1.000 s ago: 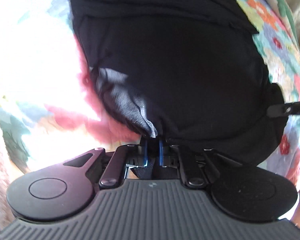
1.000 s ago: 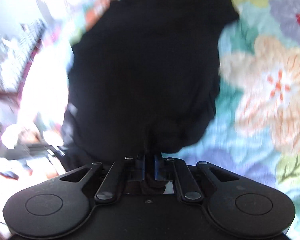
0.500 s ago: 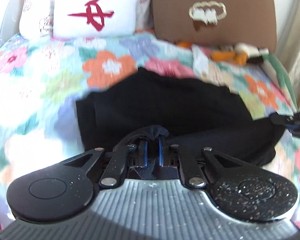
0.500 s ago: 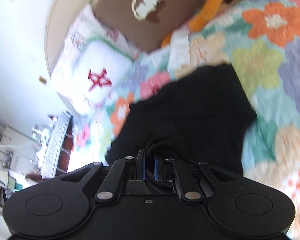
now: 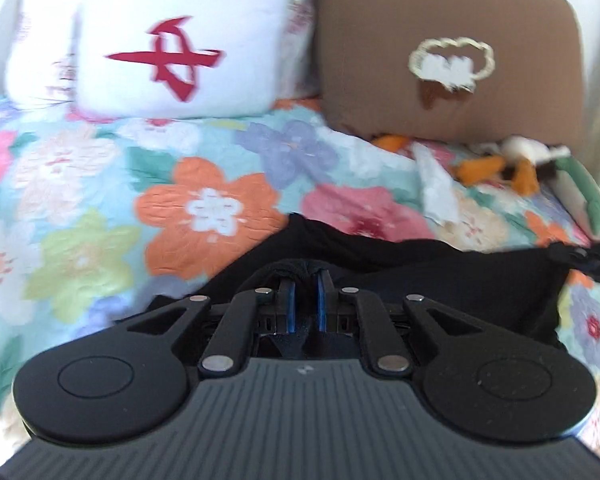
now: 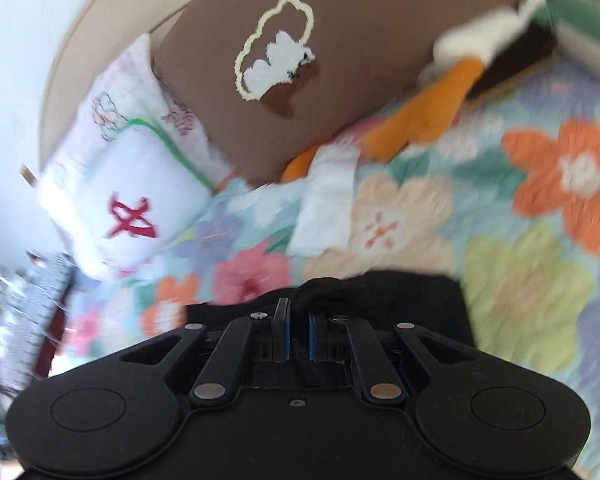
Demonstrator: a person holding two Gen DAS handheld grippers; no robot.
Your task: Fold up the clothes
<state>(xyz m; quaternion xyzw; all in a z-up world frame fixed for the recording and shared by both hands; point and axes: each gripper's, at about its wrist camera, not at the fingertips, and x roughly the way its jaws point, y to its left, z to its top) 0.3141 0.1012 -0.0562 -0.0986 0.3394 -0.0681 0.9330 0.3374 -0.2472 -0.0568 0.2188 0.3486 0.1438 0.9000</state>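
A black garment (image 5: 440,276) lies on a floral bedspread (image 5: 204,208), stretched between my two grippers. My left gripper (image 5: 303,280) is shut on one bunched edge of the garment. My right gripper (image 6: 297,312) is shut on another edge of the garment (image 6: 412,300). The right gripper also shows at the right edge of the left wrist view (image 5: 588,256), holding the garment's far corner. Most of the cloth is hidden below the gripper bodies.
A white pillow with a red mark (image 5: 172,52) and a brown pillow with a white emblem (image 5: 448,60) stand at the bed's head. An orange, white and dark plush toy (image 5: 512,168) lies by the brown pillow. A white cloth scrap (image 6: 324,208) lies on the bedspread.
Both grippers have swung forward and tilted up from looking down on the spread garment to facing the pillows, carrying the held edges toward the head of the bed. Both stay shut on the cloth.
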